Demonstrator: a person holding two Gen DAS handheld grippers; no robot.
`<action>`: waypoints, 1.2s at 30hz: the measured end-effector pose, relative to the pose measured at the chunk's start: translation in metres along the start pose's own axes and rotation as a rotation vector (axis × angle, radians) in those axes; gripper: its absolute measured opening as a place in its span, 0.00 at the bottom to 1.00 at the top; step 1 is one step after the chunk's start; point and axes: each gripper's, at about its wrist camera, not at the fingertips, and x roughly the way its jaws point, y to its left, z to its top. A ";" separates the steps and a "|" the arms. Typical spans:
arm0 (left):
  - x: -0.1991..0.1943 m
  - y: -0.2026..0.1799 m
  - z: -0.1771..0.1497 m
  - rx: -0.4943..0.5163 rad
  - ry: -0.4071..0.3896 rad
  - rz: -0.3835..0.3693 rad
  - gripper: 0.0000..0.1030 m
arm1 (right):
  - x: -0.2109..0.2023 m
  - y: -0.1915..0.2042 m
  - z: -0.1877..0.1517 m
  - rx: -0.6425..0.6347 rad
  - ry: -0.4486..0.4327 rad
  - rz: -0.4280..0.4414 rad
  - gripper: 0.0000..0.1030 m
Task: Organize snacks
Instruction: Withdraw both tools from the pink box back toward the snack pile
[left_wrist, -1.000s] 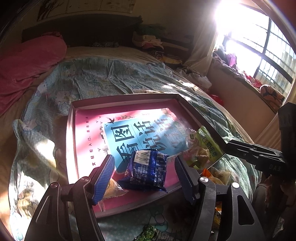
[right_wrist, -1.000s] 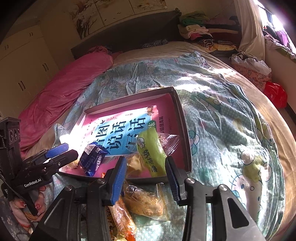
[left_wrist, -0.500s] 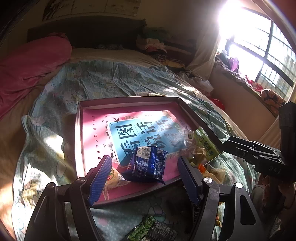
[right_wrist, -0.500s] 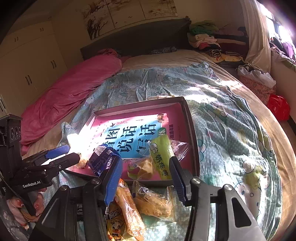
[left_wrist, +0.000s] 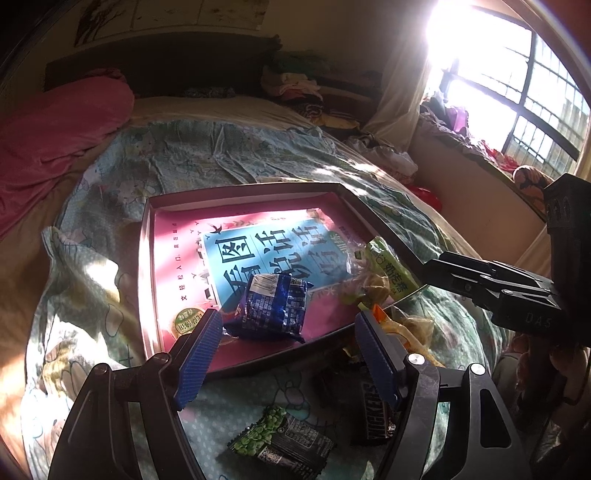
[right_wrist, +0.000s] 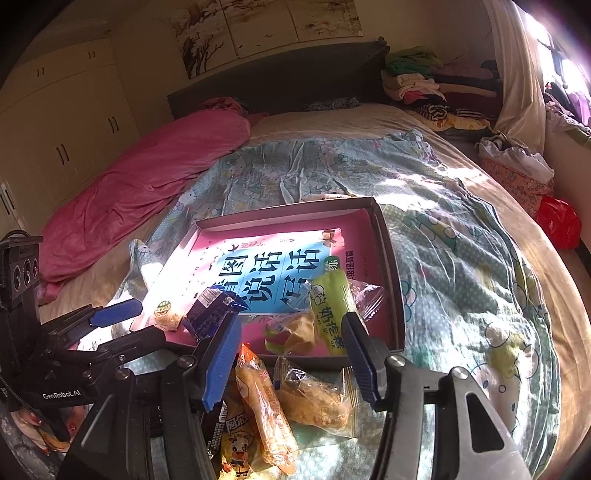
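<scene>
Tray (right_wrist: 391, 280): shallow, pink-lined, on the bedspread (right_wrist: 461, 258); a blue-titled sheet lines its floor.

In the tray we count a blue packet (left_wrist: 275, 308) near the front edge, a green packet (right_wrist: 330, 306) at the right side, and a small round snack (right_wrist: 166, 314) at the front left corner.

On the bedspread before the tray: an orange packet (right_wrist: 258, 398), a clear bag of pastry (right_wrist: 314, 398), a pea packet (left_wrist: 280, 443), a dark bar (left_wrist: 373, 410).

Left gripper (left_wrist: 288, 354): we find its fingers apart, having just widened, nothing between them.

Right gripper (right_wrist: 291, 358): fingers apart, just widened, pressing nothing, above the orange packet and pastry bag.
</scene>
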 end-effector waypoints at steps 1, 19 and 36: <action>0.000 0.000 -0.001 -0.002 0.006 -0.002 0.74 | -0.001 0.001 -0.001 -0.003 0.000 0.001 0.55; -0.006 -0.016 -0.015 0.036 0.041 -0.023 0.74 | -0.008 0.008 -0.005 -0.030 0.006 0.002 0.55; -0.010 -0.025 -0.027 0.051 0.102 -0.085 0.74 | -0.013 0.010 -0.026 -0.053 0.061 0.001 0.55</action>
